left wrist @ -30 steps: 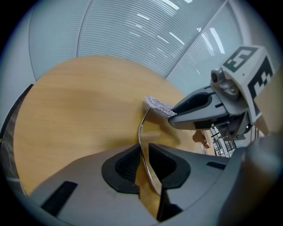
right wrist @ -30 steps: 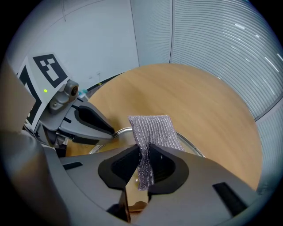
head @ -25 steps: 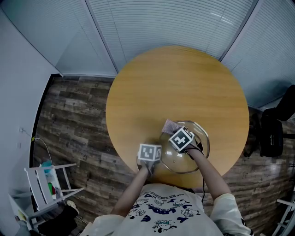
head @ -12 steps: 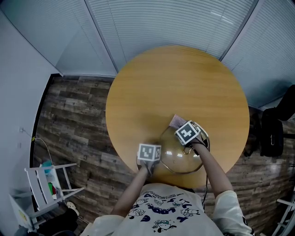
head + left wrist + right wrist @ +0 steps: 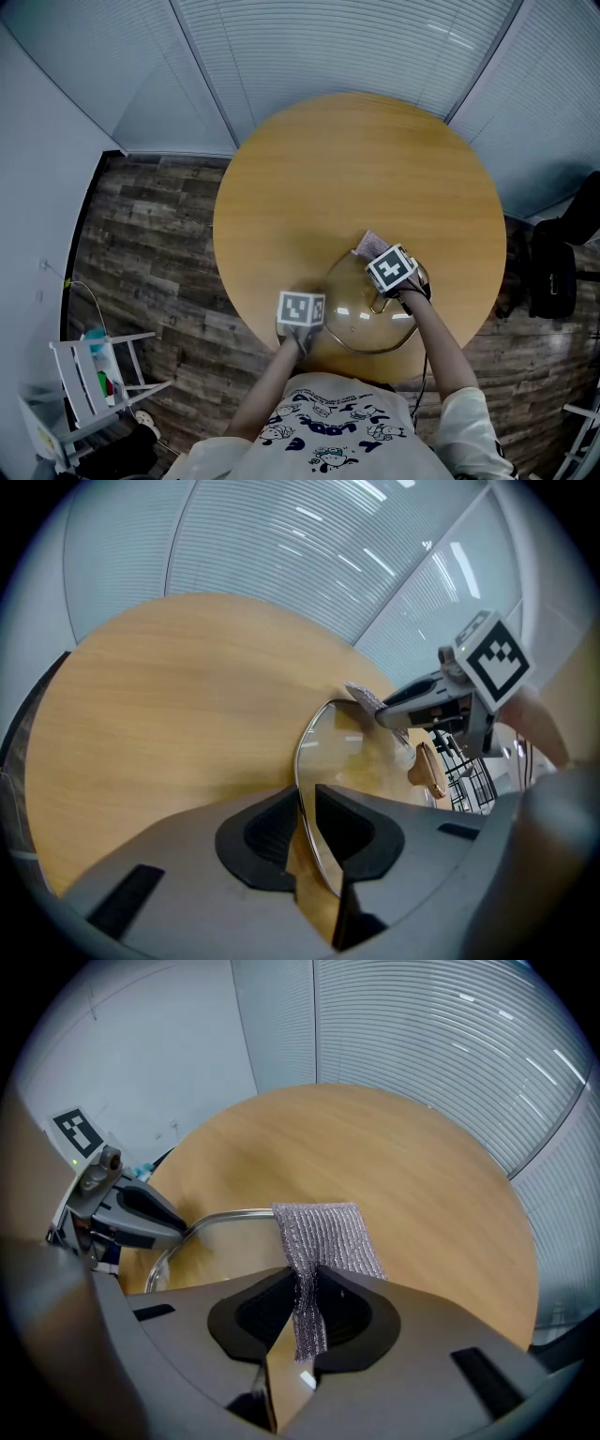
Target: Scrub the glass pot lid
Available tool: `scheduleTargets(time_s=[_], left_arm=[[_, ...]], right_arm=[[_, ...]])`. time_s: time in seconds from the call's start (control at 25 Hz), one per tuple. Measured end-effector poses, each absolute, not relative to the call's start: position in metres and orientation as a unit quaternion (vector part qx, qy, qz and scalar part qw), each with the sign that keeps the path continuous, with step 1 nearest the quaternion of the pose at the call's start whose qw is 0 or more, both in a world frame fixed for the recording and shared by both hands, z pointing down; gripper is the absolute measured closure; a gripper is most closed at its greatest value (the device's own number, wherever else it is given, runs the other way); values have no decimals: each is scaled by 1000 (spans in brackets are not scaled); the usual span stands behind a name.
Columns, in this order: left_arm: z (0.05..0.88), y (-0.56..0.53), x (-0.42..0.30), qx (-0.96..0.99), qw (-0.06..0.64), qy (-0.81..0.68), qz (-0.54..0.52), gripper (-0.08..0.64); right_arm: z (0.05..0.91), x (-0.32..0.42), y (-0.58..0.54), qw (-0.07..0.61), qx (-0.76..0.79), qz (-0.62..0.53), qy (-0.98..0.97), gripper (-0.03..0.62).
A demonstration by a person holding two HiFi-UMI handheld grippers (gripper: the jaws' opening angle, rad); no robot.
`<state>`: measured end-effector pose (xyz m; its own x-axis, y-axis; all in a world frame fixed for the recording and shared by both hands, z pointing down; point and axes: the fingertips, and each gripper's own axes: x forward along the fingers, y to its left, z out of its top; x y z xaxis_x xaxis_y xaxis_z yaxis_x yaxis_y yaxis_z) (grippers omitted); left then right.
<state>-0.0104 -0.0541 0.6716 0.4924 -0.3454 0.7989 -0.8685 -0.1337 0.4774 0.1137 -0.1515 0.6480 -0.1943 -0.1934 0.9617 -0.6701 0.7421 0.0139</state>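
Observation:
The glass pot lid [image 5: 361,314] with a metal rim lies on the round wooden table [image 5: 356,178] near its front edge. Its wooden knob [image 5: 429,771] shows in the left gripper view. My left gripper [image 5: 305,832] is shut on the lid's rim [image 5: 302,761] at the near left side. My right gripper [image 5: 302,1312] is shut on a grey mesh scrubbing cloth [image 5: 323,1232], which drapes over the lid's far rim [image 5: 225,1215]. In the head view the cloth [image 5: 373,244] sticks out past the right gripper's marker cube [image 5: 392,270].
The table top [image 5: 309,150] is bare wood beyond the lid. White blinds [image 5: 347,37] line the walls behind. On the wood-plank floor, a white chair [image 5: 98,380] stands at lower left and a dark bag [image 5: 553,272] at the right.
My right gripper has carried the cloth rightward along the lid's far rim, from the left side toward the right side. The left gripper and lid have stayed put.

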Motion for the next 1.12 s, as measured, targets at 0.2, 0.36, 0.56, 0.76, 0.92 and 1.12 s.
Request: scheduleTargets(time_s=[0.2, 0.36, 0.56, 0.76, 0.92, 1.12], left_arm=[[671, -56, -11, 706, 497, -431, 263, 494], [669, -57, -11, 707, 500, -431, 254, 494], [672, -57, -13, 705, 501, -431, 257, 494], [672, -57, -12, 705, 505, -431, 250, 494], [668, -57, -12, 704, 505, -432, 250, 494], [671, -58, -14, 702, 503, -433, 256, 494]], right_arm=[[648, 127, -152, 568, 298, 215, -736, 518], [650, 136, -153, 567, 306, 219, -733, 518], [650, 149, -153, 568, 318, 223, -726, 518], [648, 166, -149, 569, 330, 234, -716, 518], [646, 175, -146, 562, 335, 244, -715, 518], [646, 180, -143, 559, 339, 246, -715, 518]])
